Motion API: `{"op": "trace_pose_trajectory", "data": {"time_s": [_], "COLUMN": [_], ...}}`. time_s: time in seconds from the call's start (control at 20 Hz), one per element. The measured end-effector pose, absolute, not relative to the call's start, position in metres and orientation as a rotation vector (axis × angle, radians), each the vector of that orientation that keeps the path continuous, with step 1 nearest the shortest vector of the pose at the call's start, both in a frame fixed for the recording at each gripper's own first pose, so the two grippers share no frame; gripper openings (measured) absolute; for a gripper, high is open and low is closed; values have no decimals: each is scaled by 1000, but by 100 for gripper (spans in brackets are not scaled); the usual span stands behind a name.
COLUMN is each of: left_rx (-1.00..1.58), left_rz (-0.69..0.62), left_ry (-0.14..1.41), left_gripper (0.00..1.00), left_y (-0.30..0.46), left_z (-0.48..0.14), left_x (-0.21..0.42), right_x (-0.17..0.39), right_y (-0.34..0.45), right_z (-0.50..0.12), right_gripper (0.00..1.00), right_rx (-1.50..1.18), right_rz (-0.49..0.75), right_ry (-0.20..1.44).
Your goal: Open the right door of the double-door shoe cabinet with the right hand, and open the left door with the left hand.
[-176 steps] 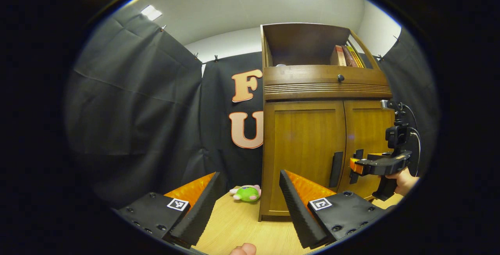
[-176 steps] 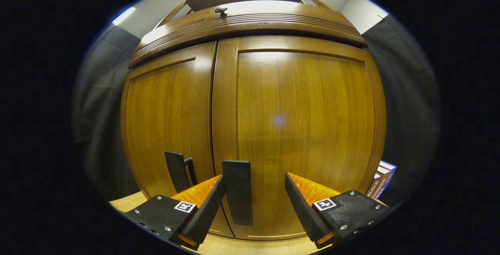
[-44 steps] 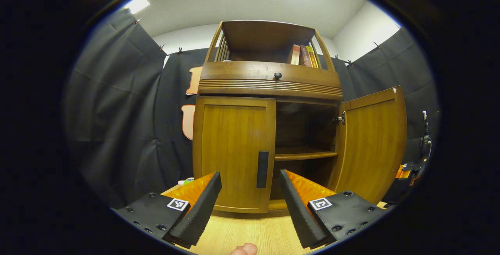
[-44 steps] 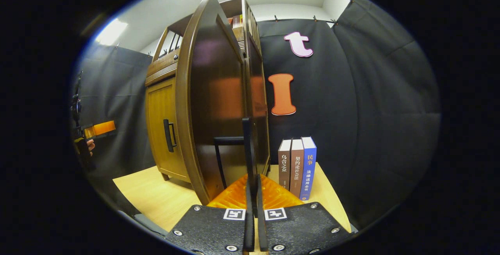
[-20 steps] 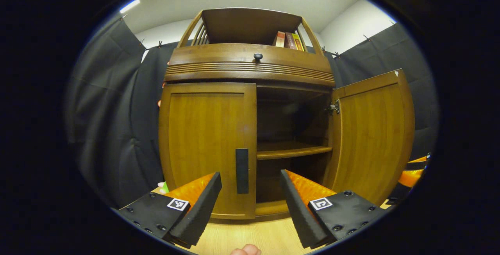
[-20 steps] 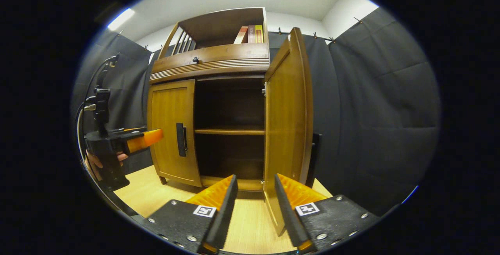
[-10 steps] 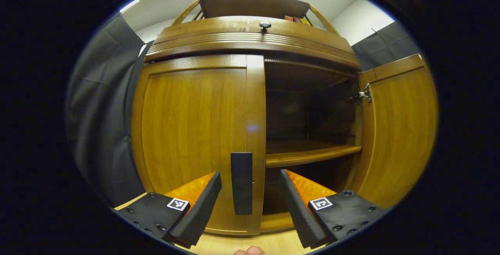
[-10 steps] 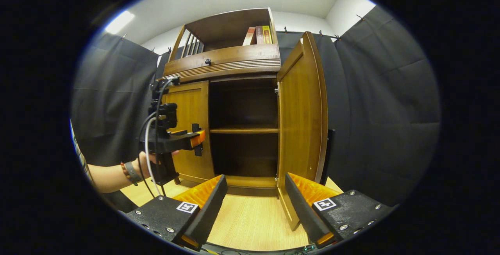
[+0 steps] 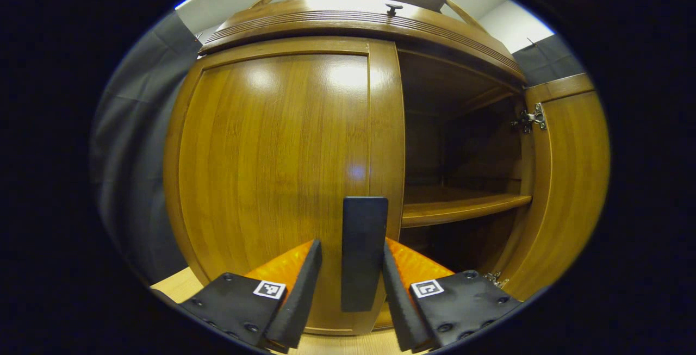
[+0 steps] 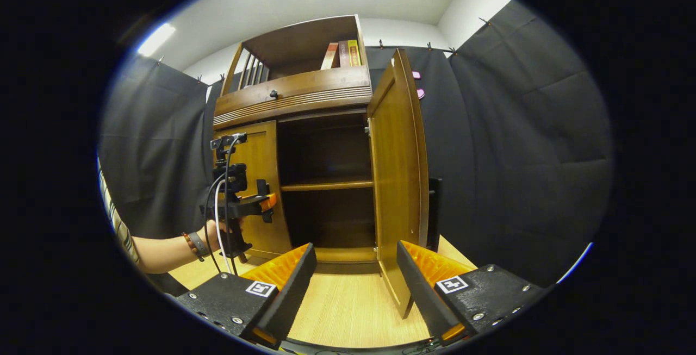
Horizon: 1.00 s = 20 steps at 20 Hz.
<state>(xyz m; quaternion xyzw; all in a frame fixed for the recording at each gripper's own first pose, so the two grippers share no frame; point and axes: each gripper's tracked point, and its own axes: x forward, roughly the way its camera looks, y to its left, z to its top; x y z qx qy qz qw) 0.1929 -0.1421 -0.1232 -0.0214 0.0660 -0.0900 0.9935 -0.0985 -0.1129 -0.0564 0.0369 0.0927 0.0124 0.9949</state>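
In the left gripper view, the closed left door (image 9: 283, 159) of the wooden shoe cabinet is close ahead. Its dark upright handle (image 9: 363, 268) stands between the fingers of my left gripper (image 9: 352, 243). The jaws are narrowed around the handle, with a gap still showing on the left side. In the right gripper view, the right door (image 10: 399, 181) is swung wide open and my right gripper (image 10: 356, 268) hangs open in front of it, holding nothing. That view also has the left gripper (image 10: 260, 203) at the left door (image 10: 261, 170), held by a hand (image 10: 215, 232).
The cabinet's inside is dark, with one bare shelf (image 10: 326, 185) (image 9: 462, 208). Books (image 10: 340, 53) stand in the top compartment above a drawer knob (image 10: 273, 94). The cabinet rests on a light wooden tabletop (image 10: 348, 306). Black cloth walls close in on both sides.
My left gripper has moved in on the left door's handle and its fingers have narrowed around it. The right gripper stays open, back from the opened right door.
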Motion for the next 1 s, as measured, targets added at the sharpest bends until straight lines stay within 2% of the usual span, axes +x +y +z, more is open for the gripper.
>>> {"op": "trace_pose_trajectory", "data": {"time_s": [0.3,0.55,1.0], "left_rx": [-15,18,11], "left_rz": [-171,-155,-131], "left_ry": [144,180,238], "left_gripper": [34,34,33], "left_y": [-144,-138,-101], "left_z": [-125,-123,-108], "left_x": [193,177,99], "right_x": [-104,-108,-98], "right_y": [-108,-94,-64], "right_z": [-62,-69,-72], "right_gripper": [92,92,92], "right_rx": [73,71,121], "right_rz": [26,49,126], "right_ry": [204,231,245]}}
